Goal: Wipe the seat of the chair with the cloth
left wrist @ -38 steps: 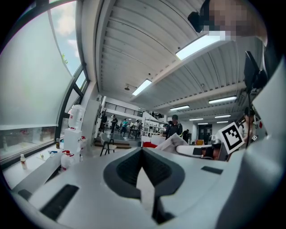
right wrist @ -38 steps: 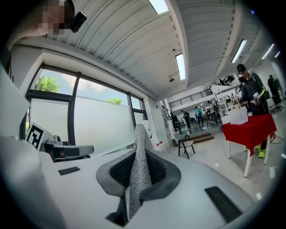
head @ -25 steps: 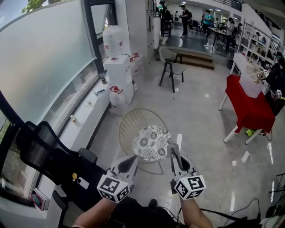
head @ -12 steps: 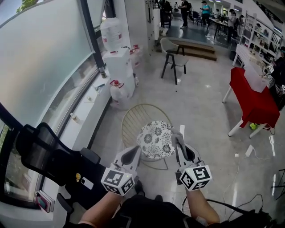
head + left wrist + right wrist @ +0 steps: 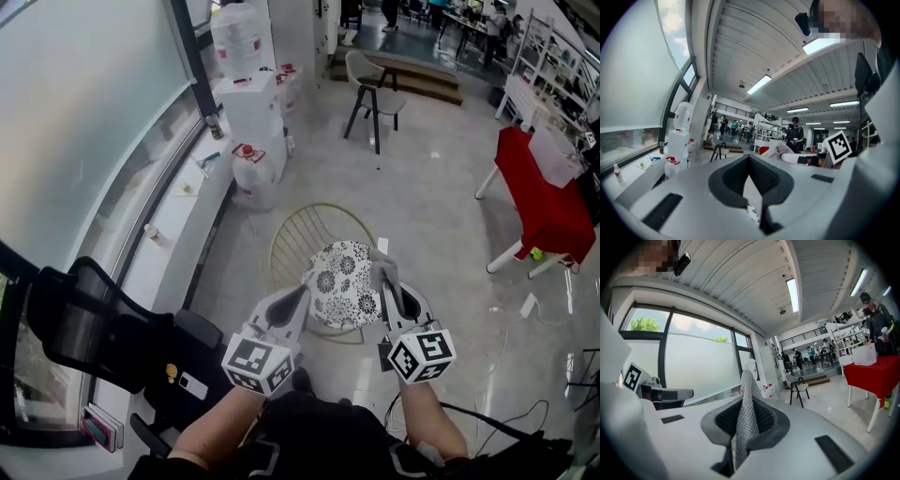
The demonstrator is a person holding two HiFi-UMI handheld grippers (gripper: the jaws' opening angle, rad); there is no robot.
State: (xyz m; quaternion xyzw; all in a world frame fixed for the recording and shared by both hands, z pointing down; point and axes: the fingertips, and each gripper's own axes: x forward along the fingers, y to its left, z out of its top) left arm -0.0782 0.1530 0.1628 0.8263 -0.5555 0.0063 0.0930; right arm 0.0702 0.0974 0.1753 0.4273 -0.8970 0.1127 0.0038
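Observation:
A round chair with a gold wire frame (image 5: 289, 242) and a black-and-white patterned seat cushion (image 5: 339, 279) stands on the floor just ahead of me. My right gripper (image 5: 385, 280) is shut on a grey knitted cloth (image 5: 745, 426). The cloth (image 5: 381, 272) pokes out past the fingertips at the cushion's right edge. My left gripper (image 5: 298, 299) hovers at the cushion's near left edge; its jaws are closed together with nothing in them. In the left gripper view my left gripper (image 5: 750, 159) shows only floor and a sliver of cushion beyond its tips.
A black office chair (image 5: 94, 328) stands close at my left by the window ledge (image 5: 178, 211). White boxes and water jugs (image 5: 251, 112) sit behind the wire chair. Farther off are a grey chair (image 5: 377, 94) and a red-covered table (image 5: 548, 202). Cables (image 5: 511, 422) lie on the floor at right.
I have stepped closer to the wire chair. Both grippers have advanced, so their tips now reach the cushion's edges. The cloth stays held in the right gripper.

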